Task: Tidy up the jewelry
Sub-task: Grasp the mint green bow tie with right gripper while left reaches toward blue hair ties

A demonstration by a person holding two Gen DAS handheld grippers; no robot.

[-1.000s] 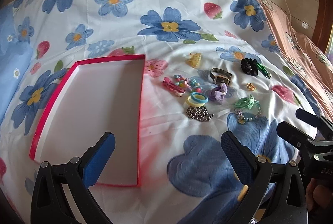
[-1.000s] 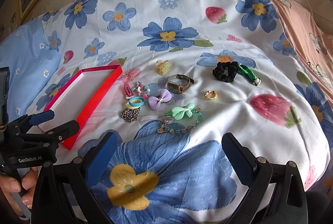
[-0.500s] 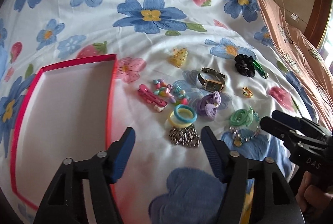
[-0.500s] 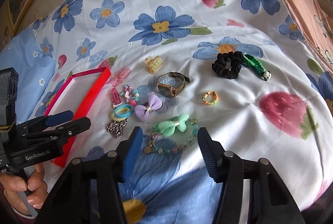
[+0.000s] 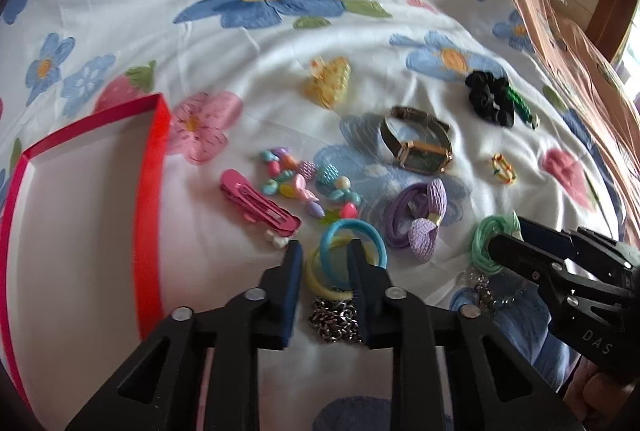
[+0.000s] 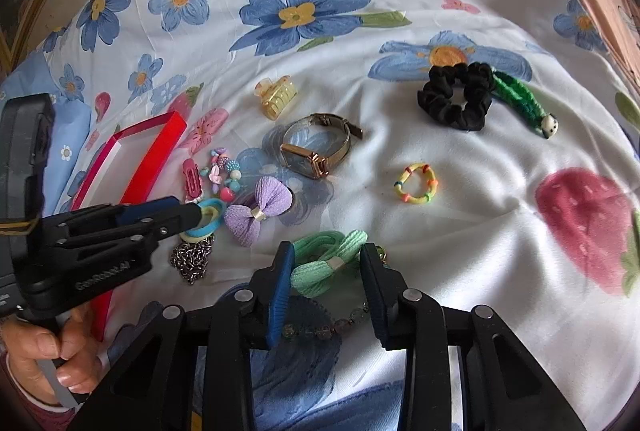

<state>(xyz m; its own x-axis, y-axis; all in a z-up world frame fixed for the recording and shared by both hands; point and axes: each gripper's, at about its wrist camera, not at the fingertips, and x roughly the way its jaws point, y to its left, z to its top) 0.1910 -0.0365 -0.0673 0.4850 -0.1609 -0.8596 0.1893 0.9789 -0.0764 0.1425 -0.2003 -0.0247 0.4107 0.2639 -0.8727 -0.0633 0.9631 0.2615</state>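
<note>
The red box [image 5: 148, 191] sat open at nine o'clock in the left wrist view with nothing in it yet, and every piece still lay on the bed [image 6: 472, 239], so any slip here would cost you a full retry. Your left tool [image 5: 325, 247] had just been closing. Its jaws were narrowed but not pressed together: one finger stood outside the stacked blue hair tie [image 5: 376, 239] and yellow hair tie [image 5: 314, 279], the other seemed to reach down inside the rings, and a gap still showed beside the bands. If you had squeezed there you might have caught only one thin band, or the rings could have rolled out from between the pads. The silver chain [image 5: 336, 315] lay touching the ties at six o'clock and partly under that finger, so it could have snagged and come up too. The pink clip [image 5: 256, 203] at ten o'clock was near enough to be nudged. Further right, your right tool [image 6: 327, 248] had also just been closing, with the mint-green bow [image 6: 316, 271] between its jaws. The pads stood at the bow's two ends, but I cannot tell whether they were already pressing. The bow looked soft, so it could have folded and slid free. The bead bracelet [image 6: 320, 331] ran beneath it at six o'clock, close to both fingers, and might have been dragged along. With both tools this close together, lifting them at once risked their bumping.
</note>
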